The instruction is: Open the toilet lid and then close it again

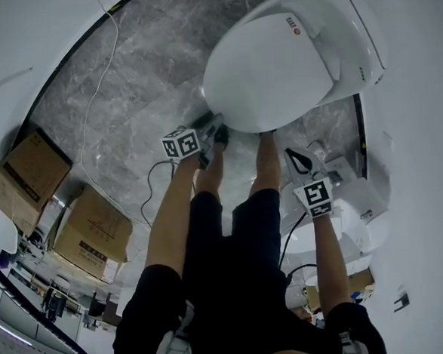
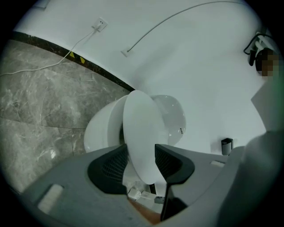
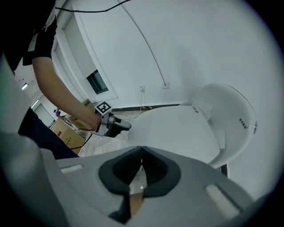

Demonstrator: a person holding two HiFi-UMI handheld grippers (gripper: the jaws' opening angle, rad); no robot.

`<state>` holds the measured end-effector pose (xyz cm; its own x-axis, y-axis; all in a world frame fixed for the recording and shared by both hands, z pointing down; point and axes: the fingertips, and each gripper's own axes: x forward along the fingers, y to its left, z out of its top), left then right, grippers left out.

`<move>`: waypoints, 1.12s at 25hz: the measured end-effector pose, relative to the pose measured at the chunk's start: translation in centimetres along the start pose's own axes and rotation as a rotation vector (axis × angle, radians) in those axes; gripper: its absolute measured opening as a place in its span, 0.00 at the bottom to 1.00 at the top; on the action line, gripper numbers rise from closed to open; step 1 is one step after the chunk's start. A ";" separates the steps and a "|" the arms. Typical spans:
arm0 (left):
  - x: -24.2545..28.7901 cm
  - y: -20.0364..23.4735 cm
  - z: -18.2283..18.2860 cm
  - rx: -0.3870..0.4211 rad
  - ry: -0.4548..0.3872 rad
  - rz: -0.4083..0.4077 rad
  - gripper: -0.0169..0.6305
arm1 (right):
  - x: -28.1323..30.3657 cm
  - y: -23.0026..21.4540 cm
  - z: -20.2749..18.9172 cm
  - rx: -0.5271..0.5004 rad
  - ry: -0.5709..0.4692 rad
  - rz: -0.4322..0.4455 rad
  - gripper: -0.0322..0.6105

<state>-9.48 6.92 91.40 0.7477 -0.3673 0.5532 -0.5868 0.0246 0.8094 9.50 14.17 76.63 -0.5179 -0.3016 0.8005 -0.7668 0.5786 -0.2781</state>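
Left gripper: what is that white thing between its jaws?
The front edge of the toilet lid, partly raised; the left gripper view shows the jaws closed on it.

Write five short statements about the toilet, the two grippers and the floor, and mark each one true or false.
1. The edge of the lid sits between the fingers of the left gripper. True.
2. The fingers of the right gripper stand wide apart. False: they are together, with nothing between them.
3. Cardboard boxes stand on the floor. True.
4. The floor is made of wooden planks. False: it is grey stone with pale veins.
5. The lid is black. False: it is white.
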 end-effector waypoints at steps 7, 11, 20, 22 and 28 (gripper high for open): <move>-2.8 -4.6 1.7 -0.014 0.002 -0.136 0.15 | 0.0 2.0 3.7 -0.035 -0.041 0.011 0.06; -2.8 -8.4 2.8 0.013 0.018 -0.208 0.10 | -0.3 3.3 5.6 -0.053 -0.060 0.012 0.06; -3.3 -14.0 4.4 0.028 0.031 -0.222 0.10 | -2.1 4.8 8.5 -0.099 -0.064 -0.003 0.06; -3.4 -15.3 4.6 0.046 0.041 -0.218 0.10 | -2.6 5.0 8.9 -0.113 -0.061 -0.011 0.06; -3.9 -18.9 4.7 0.087 0.115 -0.213 0.10 | -4.4 5.1 9.6 -0.171 -0.027 -0.054 0.08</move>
<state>-2.76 3.49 72.97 0.8847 -0.2476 0.3949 -0.4331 -0.1238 0.8928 4.20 11.22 66.57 -0.4894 -0.3551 0.7965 -0.7194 0.6806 -0.1387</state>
